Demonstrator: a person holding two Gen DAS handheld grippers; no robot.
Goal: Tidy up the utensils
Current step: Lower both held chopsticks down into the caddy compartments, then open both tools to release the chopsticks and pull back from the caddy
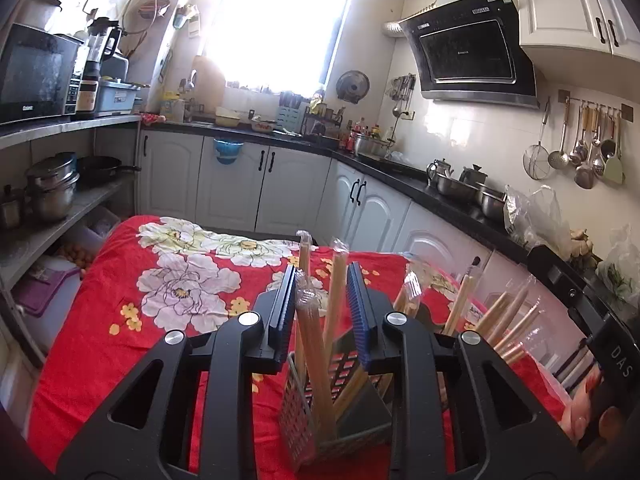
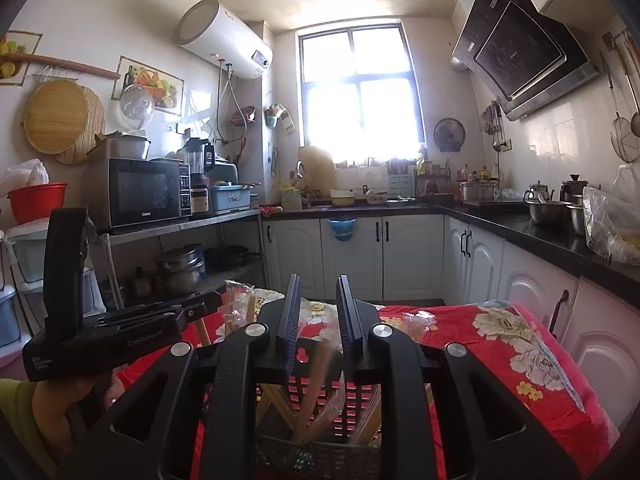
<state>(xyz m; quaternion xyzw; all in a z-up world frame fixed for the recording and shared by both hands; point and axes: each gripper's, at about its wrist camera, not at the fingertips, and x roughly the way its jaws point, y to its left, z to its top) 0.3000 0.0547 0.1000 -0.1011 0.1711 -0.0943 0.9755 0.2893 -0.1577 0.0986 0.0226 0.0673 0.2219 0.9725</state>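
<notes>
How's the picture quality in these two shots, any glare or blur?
Left wrist view: the window is blown out to white, and fisheye bends the counter. Right wrist view: the window glares the same way, and the wrapped chopsticks below the right gripper look smeared.

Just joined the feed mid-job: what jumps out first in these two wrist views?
The bright red floral cloth covering the table fills the lower part of both views. On it, right under each gripper, stands a perforated utensil holder stuffed with wrapped wooden chopsticks. The left gripper straddles a few of them with its jaws apart. Behind, a glaring window washes out the far kitchen wall.
</notes>
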